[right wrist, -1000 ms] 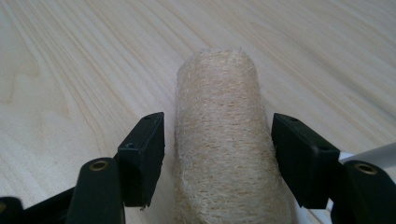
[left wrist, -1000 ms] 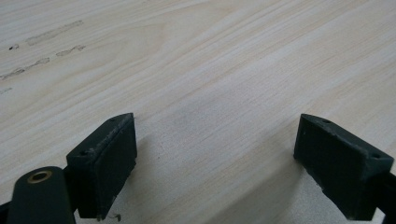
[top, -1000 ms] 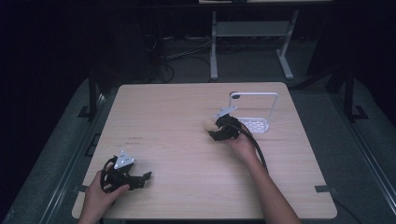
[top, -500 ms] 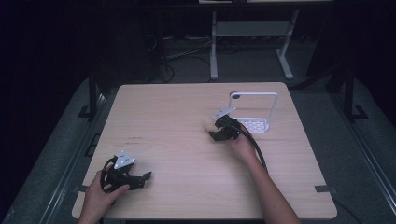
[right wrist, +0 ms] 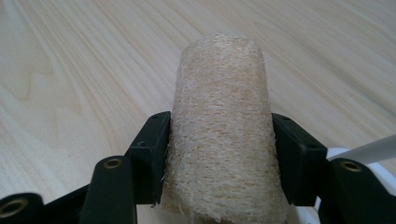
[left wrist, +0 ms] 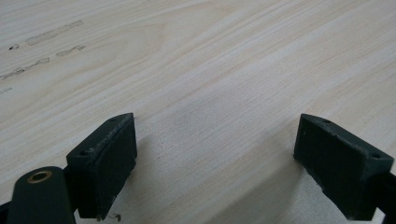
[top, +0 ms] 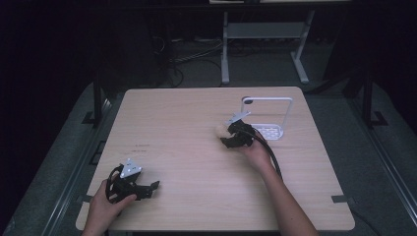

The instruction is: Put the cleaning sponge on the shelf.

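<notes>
Pale wood-grain bench (top: pixel 196 132), faint marks left of centre; dark room behind, metal stand legs (top: pixel 226 54) and cables on grey floor at top of frame; right hand-held gripper (top: pixel 227 136) clamped on a beige loofah roll (right wrist: pixel 224 135), right of centre, just beside a white rack (top: pixel 268 115); left hand-held gripper (top: pixel 152 189) lower left, jaws apart, nothing between them.

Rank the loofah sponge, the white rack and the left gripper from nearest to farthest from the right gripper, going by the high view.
1. Loofah sponge, clamped in the right gripper.
2. White rack, just beyond it, toward the table's far right.
3. Left gripper, at the near left corner.
</notes>
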